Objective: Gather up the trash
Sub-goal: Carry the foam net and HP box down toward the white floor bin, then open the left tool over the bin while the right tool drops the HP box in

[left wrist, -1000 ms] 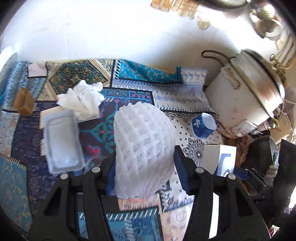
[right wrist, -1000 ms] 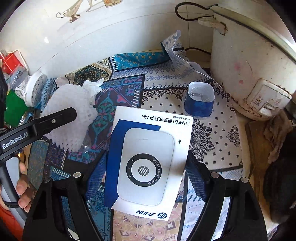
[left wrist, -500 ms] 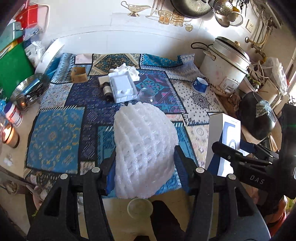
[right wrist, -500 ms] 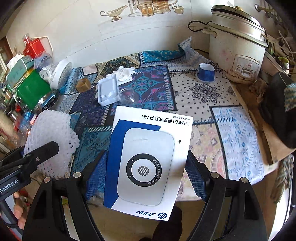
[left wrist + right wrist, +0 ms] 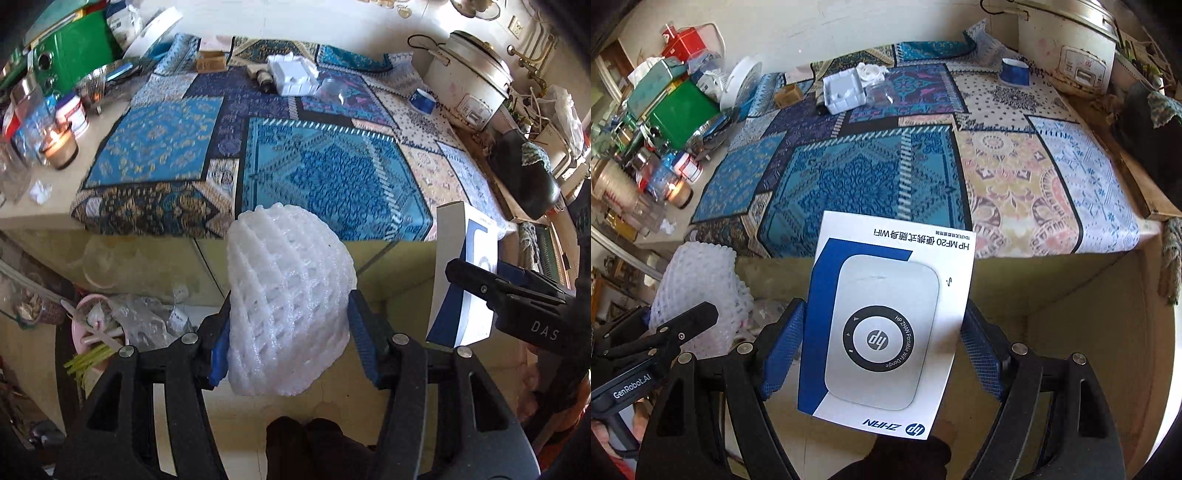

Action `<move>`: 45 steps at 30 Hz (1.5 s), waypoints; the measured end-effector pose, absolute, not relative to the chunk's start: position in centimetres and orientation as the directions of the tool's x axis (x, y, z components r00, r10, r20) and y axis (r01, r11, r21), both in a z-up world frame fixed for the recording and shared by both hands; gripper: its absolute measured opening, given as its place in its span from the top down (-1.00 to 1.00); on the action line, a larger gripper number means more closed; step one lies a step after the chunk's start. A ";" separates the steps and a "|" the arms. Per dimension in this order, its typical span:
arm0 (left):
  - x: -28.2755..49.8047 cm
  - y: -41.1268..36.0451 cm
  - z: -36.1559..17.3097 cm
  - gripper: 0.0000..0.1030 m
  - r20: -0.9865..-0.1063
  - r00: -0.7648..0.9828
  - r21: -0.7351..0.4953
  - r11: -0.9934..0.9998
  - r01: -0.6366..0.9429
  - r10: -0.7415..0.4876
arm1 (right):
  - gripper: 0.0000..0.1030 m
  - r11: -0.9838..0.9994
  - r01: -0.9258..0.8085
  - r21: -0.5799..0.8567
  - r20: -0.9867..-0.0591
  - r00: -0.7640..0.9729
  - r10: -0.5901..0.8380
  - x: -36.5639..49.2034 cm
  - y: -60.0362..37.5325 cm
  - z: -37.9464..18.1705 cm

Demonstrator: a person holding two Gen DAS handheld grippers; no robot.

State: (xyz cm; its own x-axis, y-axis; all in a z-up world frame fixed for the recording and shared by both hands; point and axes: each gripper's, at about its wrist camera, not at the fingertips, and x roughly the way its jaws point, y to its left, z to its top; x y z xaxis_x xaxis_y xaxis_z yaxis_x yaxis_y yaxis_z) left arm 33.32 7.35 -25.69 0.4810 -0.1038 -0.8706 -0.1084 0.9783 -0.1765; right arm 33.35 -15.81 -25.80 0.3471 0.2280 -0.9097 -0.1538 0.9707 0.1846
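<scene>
Left wrist view: your left gripper [image 5: 290, 325] clamps the foam net [image 5: 288, 299] and your right gripper [image 5: 882, 339] grips the box [image 5: 886, 325], both just off the patterned cloth's [image 5: 332, 173] near edge.

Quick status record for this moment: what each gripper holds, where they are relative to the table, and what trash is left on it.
left gripper: shut on white foam net
right gripper: shut on HP box
position: both held off the near edge of the table, above the floor
still on table: white plastic tray, crumpled tissue, clear cup, small brown box, blue cup
below left gripper: pink bin with bagged rubbish
</scene>
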 end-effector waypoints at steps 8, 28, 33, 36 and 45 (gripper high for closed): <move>32.0 5.8 -36.7 -0.09 -0.920 0.365 -0.227 0.953 -0.200 -0.143 | -0.54 0.963 -0.156 0.221 -0.941 0.226 0.253 30.6 -17.4 -34.3; 35.5 3.4 -77.7 -0.09 -0.954 0.129 -0.300 0.900 -0.315 -0.272 | -0.54 0.983 -0.086 0.164 -0.984 0.048 0.169 29.5 -21.8 -67.5; 35.6 4.0 -85.3 -0.10 -0.934 0.110 -0.357 0.870 -0.341 -0.340 | -0.54 0.976 -0.079 0.204 -0.978 0.024 0.207 30.8 -19.7 -73.6; 35.6 4.2 -88.1 -0.12 -0.932 0.100 -0.360 0.870 -0.337 -0.347 | -0.54 0.972 -0.093 0.215 -0.976 0.023 0.218 31.5 -18.1 -75.9; 35.2 3.6 -90.5 -0.40 -0.938 0.121 -0.346 0.889 -0.301 -0.324 | -0.54 0.968 -0.112 0.222 -0.974 0.027 0.227 32.1 -17.5 -78.3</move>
